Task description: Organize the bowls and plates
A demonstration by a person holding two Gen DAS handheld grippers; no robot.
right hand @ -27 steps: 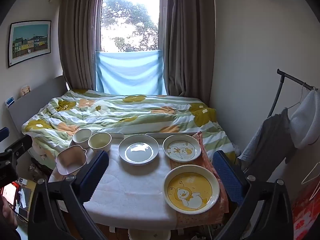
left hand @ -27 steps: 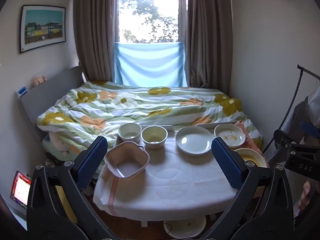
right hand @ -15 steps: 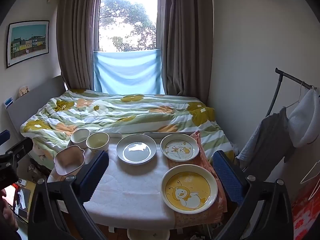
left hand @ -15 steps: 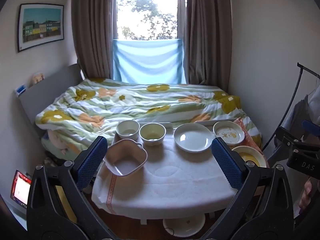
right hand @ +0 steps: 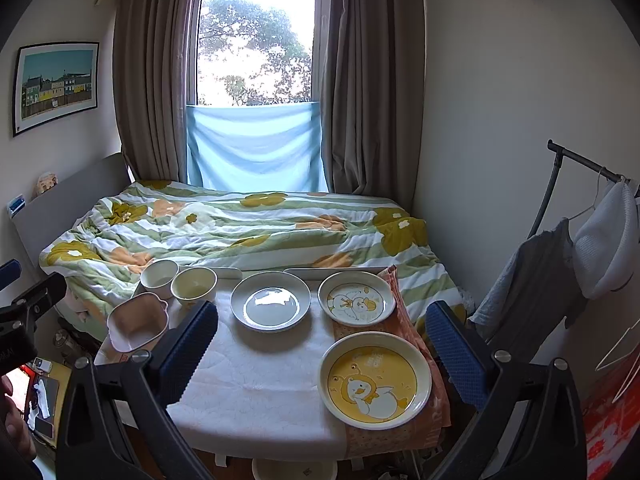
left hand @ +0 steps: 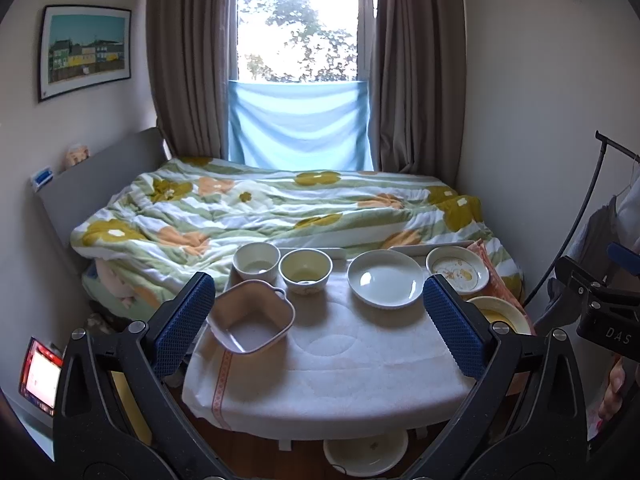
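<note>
A small table point(left hand: 340, 364) under a white cloth carries the dishes. Along its far edge stand a white bowl point(left hand: 256, 261), a cream bowl point(left hand: 305, 270), a plain white plate point(left hand: 385, 277) and a small duck plate point(left hand: 457, 269). A pink square bowl point(left hand: 251, 315) sits at the near left. A large yellow duck plate point(right hand: 375, 379) lies at the near right on an orange cloth. My left gripper point(left hand: 316, 326) hangs open above the table's near side, empty. My right gripper point(right hand: 320, 350) is open too, with nothing between its fingers.
A bed with a flowered quilt point(left hand: 280, 208) lies right behind the table, under a curtained window. A clothes rack point(right hand: 568, 240) with hanging clothes stands at the right wall. A white basin point(left hand: 364, 454) sits on the floor under the table. A lit screen point(left hand: 38, 380) glows at the lower left.
Both wrist views have shifted slightly, with the table sitting a little higher and nearer in frame. No dish has moved and both grippers stay wide apart.
</note>
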